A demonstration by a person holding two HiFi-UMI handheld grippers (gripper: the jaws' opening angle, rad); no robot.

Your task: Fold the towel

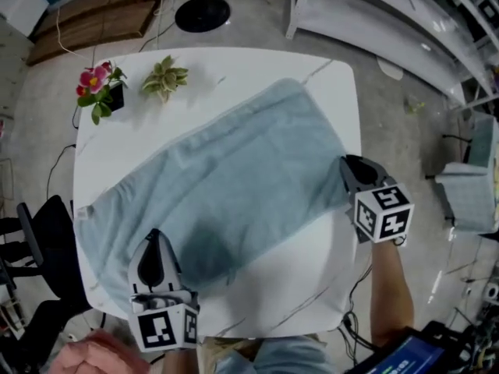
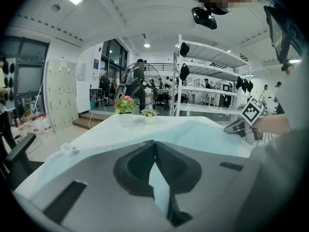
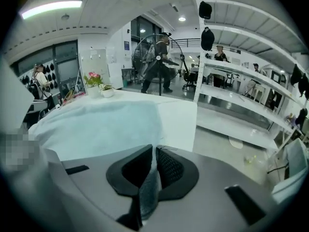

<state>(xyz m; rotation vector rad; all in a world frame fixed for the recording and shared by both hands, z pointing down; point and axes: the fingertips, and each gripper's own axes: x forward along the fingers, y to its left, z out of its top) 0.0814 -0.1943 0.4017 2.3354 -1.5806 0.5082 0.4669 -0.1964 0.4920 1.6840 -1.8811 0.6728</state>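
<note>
Nearest the head camera, the left gripper (image 1: 153,236) sits low at one near corner of the towel, its marker cube turned toward the person. Its fingers are pressed fully together on the pale blue towel (image 1: 234,170), and the left gripper view shows a wedge of the fabric caught between them. From those fingers the towel runs out flat and diagonally across the white tabletop (image 1: 312,287) to the right gripper (image 1: 347,166). That gripper sits at the towel's right-hand corner, close to the tabletop's right edge. Its fingers stand a narrow gap apart, with a dark fold of towel lying in the gap.

Beyond both pairs of fingers the rest of the towel lies spread out toward the far side of the tabletop. Well apart from the left fingers, at the far left corner, stands a pink-flowered pot plant (image 1: 97,84). A small green leafy plant (image 1: 164,76) is just beside it. On the floor past the tabletop is a fan's round black base (image 1: 202,12). A black chair (image 1: 43,232) stands off the tabletop, to the left of the left fingers.
</note>
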